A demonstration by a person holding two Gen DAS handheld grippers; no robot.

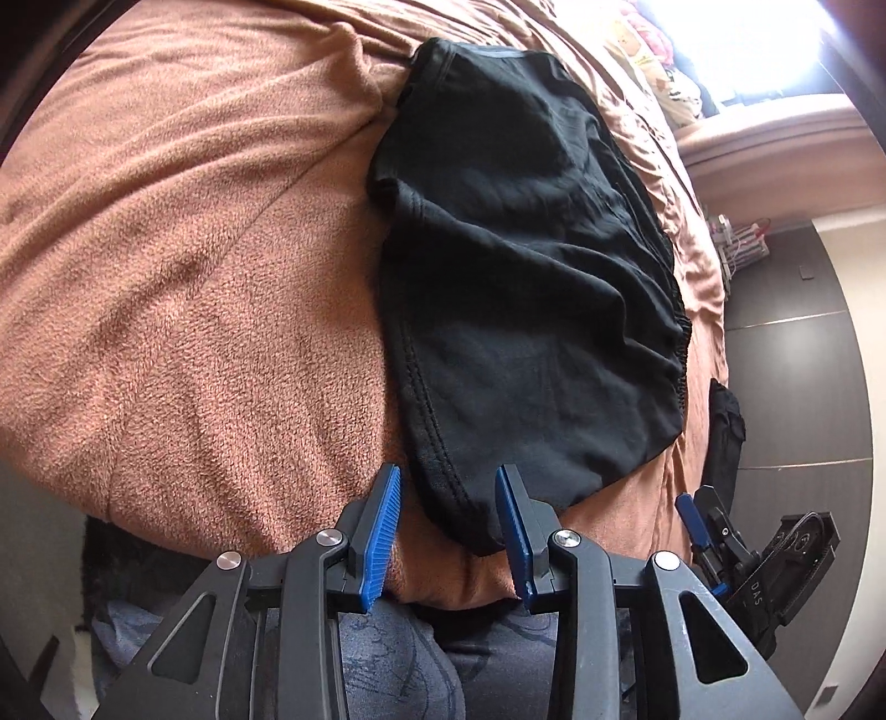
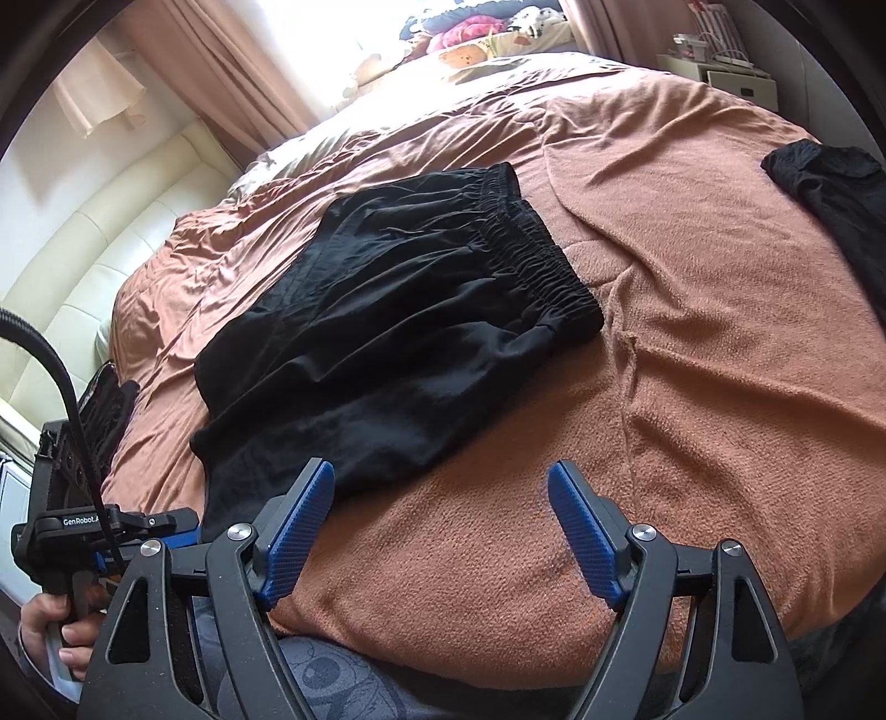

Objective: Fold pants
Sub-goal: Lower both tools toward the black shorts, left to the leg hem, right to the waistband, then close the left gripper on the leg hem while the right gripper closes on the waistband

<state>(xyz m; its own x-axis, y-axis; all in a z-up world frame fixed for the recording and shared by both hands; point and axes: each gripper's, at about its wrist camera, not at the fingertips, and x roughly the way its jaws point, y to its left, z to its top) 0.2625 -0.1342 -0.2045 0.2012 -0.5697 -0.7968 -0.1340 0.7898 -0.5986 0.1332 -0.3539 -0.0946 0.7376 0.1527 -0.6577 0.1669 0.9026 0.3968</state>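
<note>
Black pants (image 1: 520, 288) lie folded over on the brown fleece blanket (image 1: 194, 277). In the right wrist view the pants (image 2: 387, 327) show their gathered elastic waistband (image 2: 531, 243) toward the far right. My left gripper (image 1: 448, 498) is open and empty, its blue pads either side of the pants' near corner, just above the bed's near edge. My right gripper (image 2: 440, 493) is open and empty, over bare blanket just right of the pants' near edge. The right gripper also shows at the left wrist view's lower right (image 1: 720, 531).
A second black garment (image 2: 830, 194) lies at the far right of the bed. Pillows and soft toys (image 2: 476, 33) sit at the head by the bright window. A cream padded wall (image 2: 83, 249) runs along the left. A bedside stand (image 2: 714, 61) is at the back right.
</note>
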